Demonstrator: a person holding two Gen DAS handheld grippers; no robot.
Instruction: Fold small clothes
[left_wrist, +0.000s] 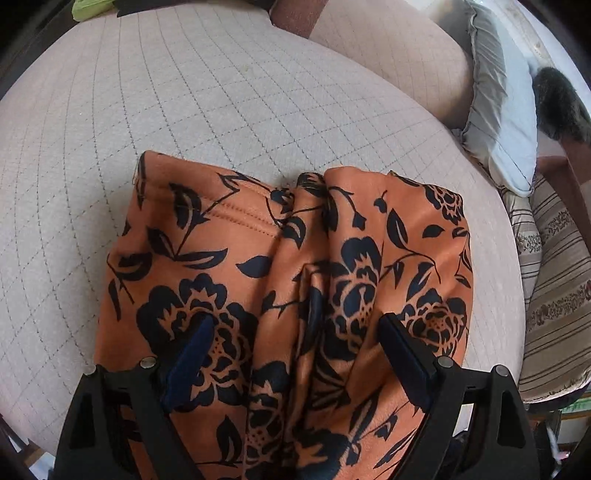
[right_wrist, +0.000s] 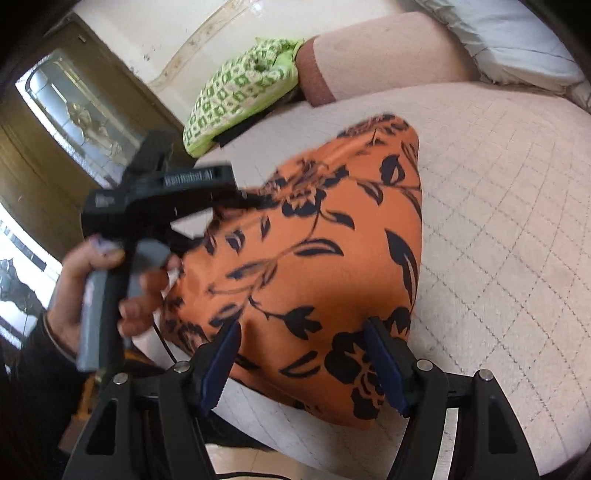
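Observation:
An orange garment with a black flower print (left_wrist: 266, 280) lies bunched in long folds on a beige quilted cushion (left_wrist: 221, 103). My left gripper (left_wrist: 295, 321) hovers over its near part. Its jaws stand wide open, with the folds running between the blue pads (left_wrist: 192, 354), which do not press on the cloth. In the right wrist view the same garment (right_wrist: 325, 251) spreads across the cushion (right_wrist: 498, 221). My right gripper (right_wrist: 303, 326) is open just above its near edge and holds nothing. At the garment's left edge the left gripper (right_wrist: 225, 221) appears blurred, held by a person's hand (right_wrist: 81, 280).
A green and white patterned cloth (right_wrist: 243, 92) lies at the far side of the cushion by a padded bolster (right_wrist: 369, 55). A grey-white pillow (left_wrist: 498, 110) and a striped cushion (left_wrist: 554, 295) sit to the right. A wooden door with glass (right_wrist: 74, 110) stands beyond.

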